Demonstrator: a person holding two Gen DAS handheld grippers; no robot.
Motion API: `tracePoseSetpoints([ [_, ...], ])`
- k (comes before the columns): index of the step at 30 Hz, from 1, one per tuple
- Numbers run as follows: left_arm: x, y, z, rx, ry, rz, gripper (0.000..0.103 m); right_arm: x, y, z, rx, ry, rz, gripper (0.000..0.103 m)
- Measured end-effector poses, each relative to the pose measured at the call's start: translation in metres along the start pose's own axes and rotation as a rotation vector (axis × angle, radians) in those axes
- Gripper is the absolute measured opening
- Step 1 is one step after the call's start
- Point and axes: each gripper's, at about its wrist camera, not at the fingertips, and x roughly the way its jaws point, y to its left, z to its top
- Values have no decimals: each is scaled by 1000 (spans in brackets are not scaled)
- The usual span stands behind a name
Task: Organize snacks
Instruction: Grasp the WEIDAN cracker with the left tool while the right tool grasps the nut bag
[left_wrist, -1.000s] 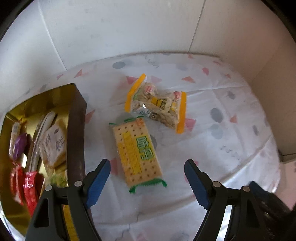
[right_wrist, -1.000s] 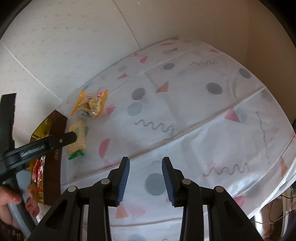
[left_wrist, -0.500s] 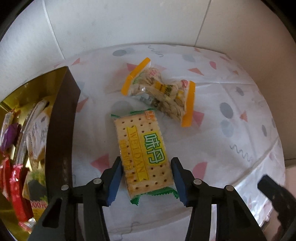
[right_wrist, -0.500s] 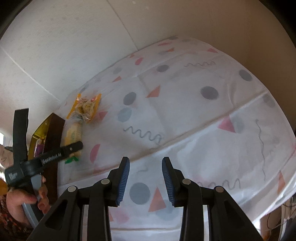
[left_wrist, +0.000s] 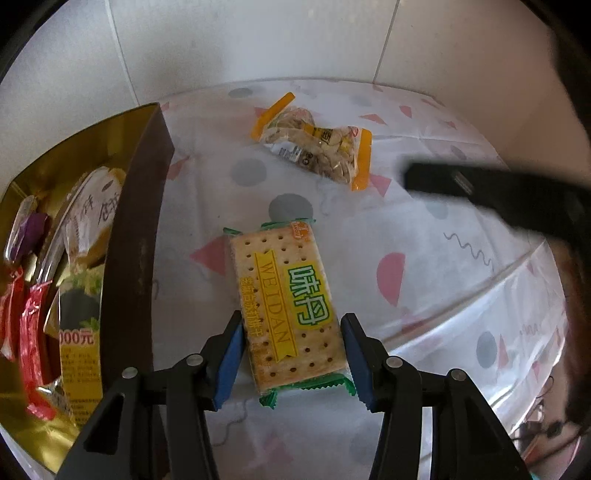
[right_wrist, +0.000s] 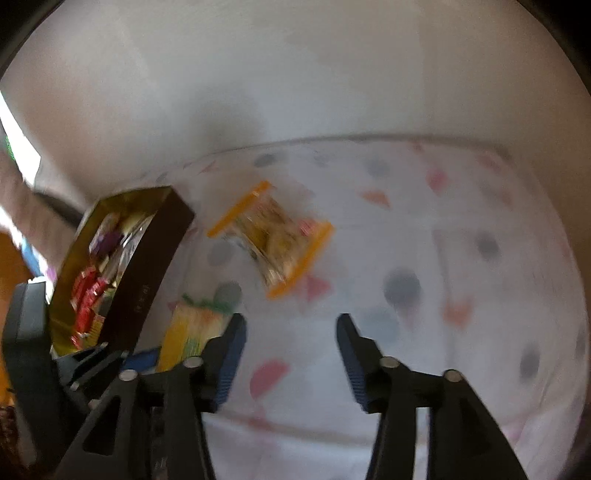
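A yellow cracker pack (left_wrist: 284, 302) with green ends lies on the patterned tablecloth, and my left gripper (left_wrist: 291, 350) is shut on its near end. A clear nut bag (left_wrist: 314, 147) with orange edges lies farther back. The gold snack box (left_wrist: 144, 206) with a dark brown wall stands at the left, holding several wrapped snacks. My right gripper (right_wrist: 288, 347) is open and empty above the cloth; in its blurred view the nut bag (right_wrist: 277, 240) is ahead, and the cracker pack (right_wrist: 188, 332) and box (right_wrist: 147, 280) are to the left.
White walls close the table at the back and right. The right gripper's black body (left_wrist: 498, 195) crosses the right side of the left wrist view. The cloth-covered table edge (left_wrist: 480, 295) runs at the lower right.
My left gripper closed onto the cracker pack. My right gripper opened and swung left toward the nut bag and the box.
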Motion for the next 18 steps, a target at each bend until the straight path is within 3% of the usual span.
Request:
tracePoseSetpoints([
  [5, -2, 5, -1, -6, 20, -30, 52, 25, 21, 42, -166, 17, 3, 61],
  [10, -1, 7, -1, 11, 17, -28, 52, 57, 30, 69, -255, 65, 11, 61],
  [14, 1, 5, -1, 25, 14, -26, 52, 84, 39, 68, -339, 141, 28, 61],
  [18, 1, 4, 0, 29, 12, -30, 52, 89, 38, 57, -363, 107, -25, 61],
])
